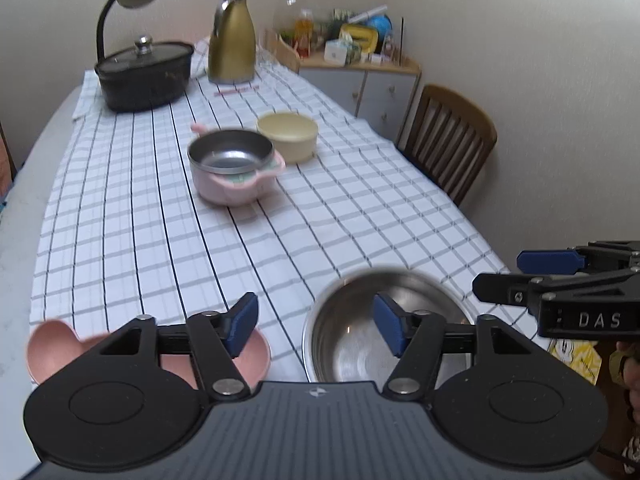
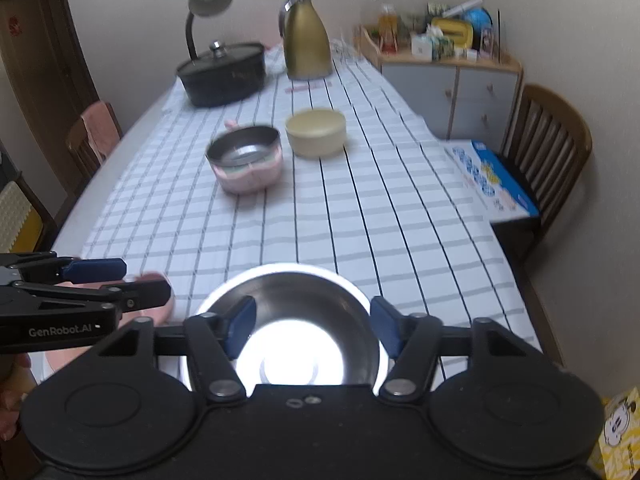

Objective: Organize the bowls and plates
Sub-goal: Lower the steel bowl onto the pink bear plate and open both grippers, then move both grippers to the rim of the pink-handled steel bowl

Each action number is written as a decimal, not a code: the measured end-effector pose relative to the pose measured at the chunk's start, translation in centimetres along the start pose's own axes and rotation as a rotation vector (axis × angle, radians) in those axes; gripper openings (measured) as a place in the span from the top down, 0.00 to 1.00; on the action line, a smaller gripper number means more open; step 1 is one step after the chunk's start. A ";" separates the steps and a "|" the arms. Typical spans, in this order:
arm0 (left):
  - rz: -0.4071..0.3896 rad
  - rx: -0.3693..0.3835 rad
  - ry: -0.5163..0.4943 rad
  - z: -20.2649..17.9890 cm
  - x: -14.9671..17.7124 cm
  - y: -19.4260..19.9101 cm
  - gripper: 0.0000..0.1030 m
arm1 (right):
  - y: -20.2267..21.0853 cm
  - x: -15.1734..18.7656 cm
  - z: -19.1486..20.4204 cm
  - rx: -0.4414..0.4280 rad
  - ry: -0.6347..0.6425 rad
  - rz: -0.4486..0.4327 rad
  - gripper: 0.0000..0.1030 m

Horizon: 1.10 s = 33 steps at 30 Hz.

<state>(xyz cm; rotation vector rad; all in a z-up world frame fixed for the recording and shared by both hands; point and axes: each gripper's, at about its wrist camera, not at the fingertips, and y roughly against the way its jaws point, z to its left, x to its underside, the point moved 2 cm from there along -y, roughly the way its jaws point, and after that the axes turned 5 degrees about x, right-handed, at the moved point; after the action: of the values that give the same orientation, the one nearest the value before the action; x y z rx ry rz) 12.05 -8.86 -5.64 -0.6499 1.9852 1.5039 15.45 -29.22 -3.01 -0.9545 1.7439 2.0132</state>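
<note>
Both claws gape with nothing held: left gripper (image 1: 316,326), right gripper (image 2: 312,326). The right one hides the round shiny steel bowl's (image 2: 304,296) near rim. The left one covers most of the pink eared plastic plate (image 1: 48,344).

Both wrist cameras sit low at the near end of the long table with the checked white cloth (image 1: 280,240), facing down its length toward the gold metal jug (image 1: 232,36) at the far end. The left view looks from left of the shiny steel bowl (image 1: 384,320), the right view from directly over it (image 2: 296,320). Both views share that bowl, the jug (image 2: 306,38) and the tabletop (image 2: 360,220).
</note>
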 end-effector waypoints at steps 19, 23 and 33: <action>-0.193 -0.073 0.057 2.8 -6.1 3.7 0.24 | 2.6 -7.0 3.5 -0.020 0.025 -0.195 0.00; -0.199 -0.103 0.070 3.5 -7.3 2.8 0.24 | 1.5 -8.5 4.1 -0.023 0.042 -0.218 0.00; -0.199 -0.163 0.148 6.4 -11.8 -0.5 0.24 | -2.8 -14.3 4.3 -0.069 0.082 -0.205 0.00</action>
<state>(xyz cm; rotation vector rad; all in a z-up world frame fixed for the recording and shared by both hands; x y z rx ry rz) 21.88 -2.28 0.76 -1.0227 1.8524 1.5430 26.44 -21.88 4.40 -1.2011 1.5537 1.9386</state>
